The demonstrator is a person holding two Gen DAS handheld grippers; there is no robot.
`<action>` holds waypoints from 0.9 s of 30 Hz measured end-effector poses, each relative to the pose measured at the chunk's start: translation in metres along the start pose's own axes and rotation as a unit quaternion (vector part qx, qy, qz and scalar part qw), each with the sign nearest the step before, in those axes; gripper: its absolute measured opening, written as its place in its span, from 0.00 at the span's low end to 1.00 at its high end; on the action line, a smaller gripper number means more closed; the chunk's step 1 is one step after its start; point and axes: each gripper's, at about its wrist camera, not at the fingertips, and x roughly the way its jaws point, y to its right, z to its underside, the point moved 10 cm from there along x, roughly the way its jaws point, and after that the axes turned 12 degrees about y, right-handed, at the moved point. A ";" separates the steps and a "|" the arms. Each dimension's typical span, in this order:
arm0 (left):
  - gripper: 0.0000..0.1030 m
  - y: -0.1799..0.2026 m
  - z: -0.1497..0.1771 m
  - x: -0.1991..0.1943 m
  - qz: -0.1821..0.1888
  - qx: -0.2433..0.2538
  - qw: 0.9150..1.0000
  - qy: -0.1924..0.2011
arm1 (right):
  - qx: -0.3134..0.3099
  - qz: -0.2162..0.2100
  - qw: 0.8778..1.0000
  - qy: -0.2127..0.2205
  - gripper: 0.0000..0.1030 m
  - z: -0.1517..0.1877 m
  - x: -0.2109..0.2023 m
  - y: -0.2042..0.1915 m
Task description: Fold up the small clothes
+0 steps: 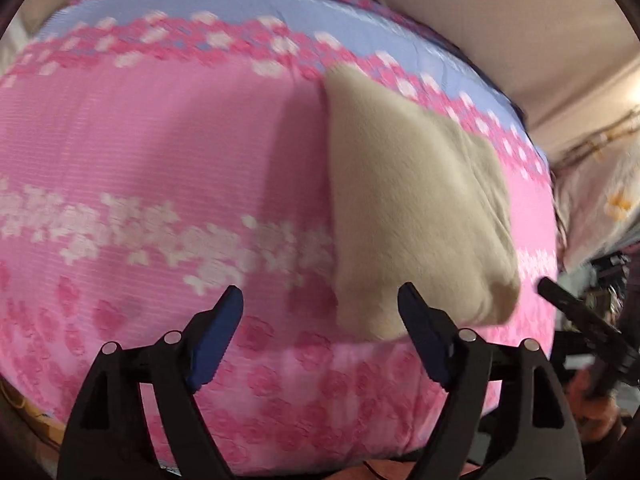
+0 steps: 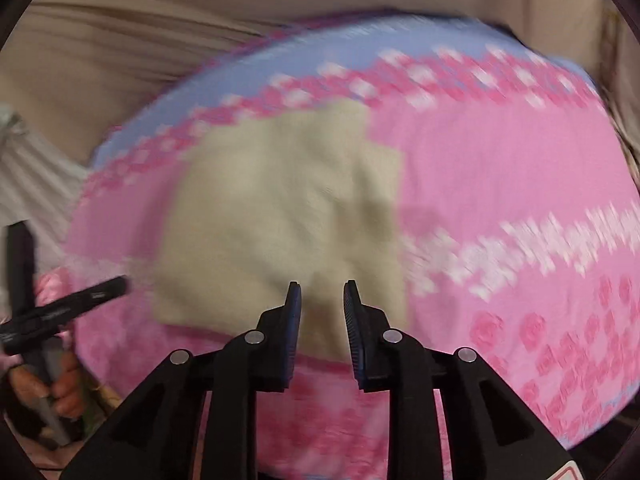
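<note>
A folded cream fleece garment (image 1: 416, 208) lies flat on a pink and blue floral sheet (image 1: 160, 152). In the left wrist view it sits right of centre, just beyond my left gripper (image 1: 320, 300), which is open wide and empty above the sheet. In the right wrist view the garment (image 2: 280, 216) fills the middle, and my right gripper (image 2: 322, 294) hovers over its near edge, jaws partly open and empty. The right gripper's tip also shows at the right edge of the left wrist view (image 1: 576, 312). Both views are motion-blurred.
The sheet (image 2: 500, 168) covers a raised surface whose front edge drops off near the grippers. Beige curtains (image 2: 100, 60) hang behind. A patterned cloth (image 1: 600, 200) lies off the right side. My left gripper (image 2: 60, 312) and the hand holding it show at the left.
</note>
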 end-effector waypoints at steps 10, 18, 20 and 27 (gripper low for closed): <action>0.80 -0.068 -0.013 -0.034 -0.060 -0.053 0.996 0.035 | -0.166 -0.060 0.978 -0.108 0.19 0.108 0.088 -0.110; 0.80 -0.085 -0.009 -0.040 -0.062 -0.045 0.997 0.028 | -0.218 -0.062 0.970 -0.092 0.24 0.105 0.138 -0.160; 0.80 -0.090 -0.012 -0.040 -0.061 -0.046 0.997 0.026 | -0.231 -0.078 0.965 -0.096 0.20 0.127 0.142 -0.176; 0.81 -0.091 -0.031 -0.043 -0.047 -0.036 0.998 0.038 | -0.112 -0.022 0.993 0.016 0.35 0.041 0.045 -0.107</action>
